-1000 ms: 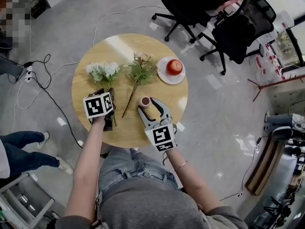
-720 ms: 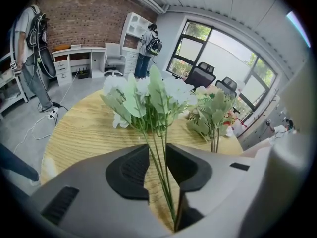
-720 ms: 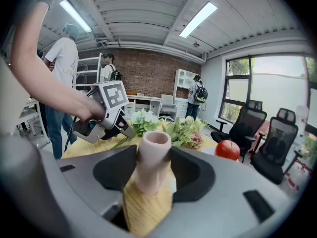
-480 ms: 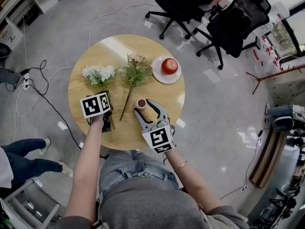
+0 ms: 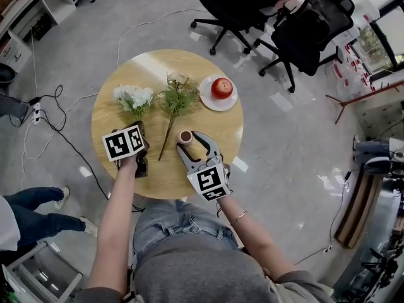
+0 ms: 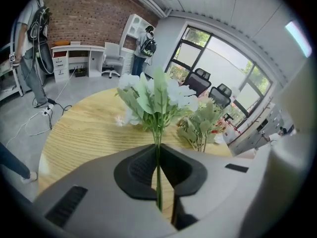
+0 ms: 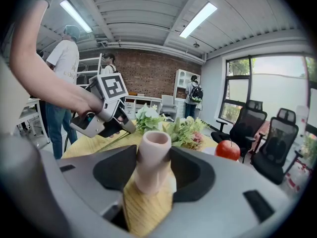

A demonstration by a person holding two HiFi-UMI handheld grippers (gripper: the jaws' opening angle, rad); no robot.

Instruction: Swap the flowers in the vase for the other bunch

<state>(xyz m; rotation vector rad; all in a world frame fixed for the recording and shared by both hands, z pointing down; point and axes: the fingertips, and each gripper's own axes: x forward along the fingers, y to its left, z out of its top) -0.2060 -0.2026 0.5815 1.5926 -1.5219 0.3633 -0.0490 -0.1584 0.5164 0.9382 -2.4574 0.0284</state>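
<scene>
A bunch of white flowers [image 5: 134, 97] lies on the round wooden table [image 5: 208, 122], at its left. My left gripper [image 5: 140, 130] has just been closing and is now shut on the bunch's thin green stem [image 6: 158, 180], which runs between the black pads. The blooms [image 6: 153, 95] spread ahead of the jaws. A second bunch, green with pale pink [image 5: 177, 96], lies in the table's middle. The small pink vase [image 5: 185, 136] stands upright and empty by the front edge, with my right gripper [image 5: 191, 140] shut on its body [image 7: 153, 157].
A red apple [image 5: 221, 88] sits on a white plate [image 5: 232, 101] at the table's back right. Black office chairs [image 5: 303, 30] stand beyond the table. Cables [image 5: 44, 115] trail over the floor at left, near someone's legs [image 5: 31, 213]. People [image 7: 64, 83] stand further back.
The left gripper's marker cube has tilted and shifted slightly over the white bunch's stems. The right gripper and the vase have kept their place.
</scene>
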